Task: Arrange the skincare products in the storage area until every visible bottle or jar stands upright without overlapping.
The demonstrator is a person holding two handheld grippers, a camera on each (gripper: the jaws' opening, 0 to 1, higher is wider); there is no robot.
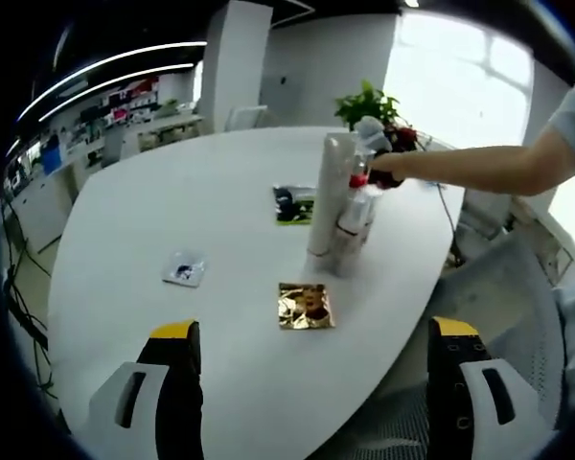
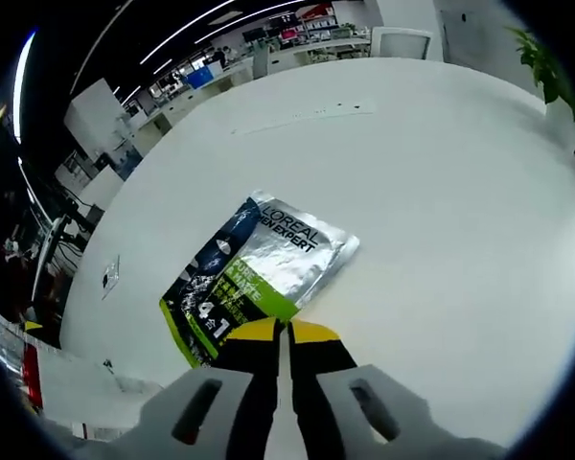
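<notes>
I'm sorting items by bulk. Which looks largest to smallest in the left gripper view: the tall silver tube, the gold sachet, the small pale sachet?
1. Tall silver tube, clearly largest.
2. Gold sachet.
3. Small pale sachet.
The gold sachet lies slightly nearer the camera, so the ranking of the two sachets is unsure.

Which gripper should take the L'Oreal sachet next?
Right. The right gripper sits shut at the edge of the sachet. The left gripper hangs open at the near table edge, with the sachet well beyond it, past the gold packet.
</notes>
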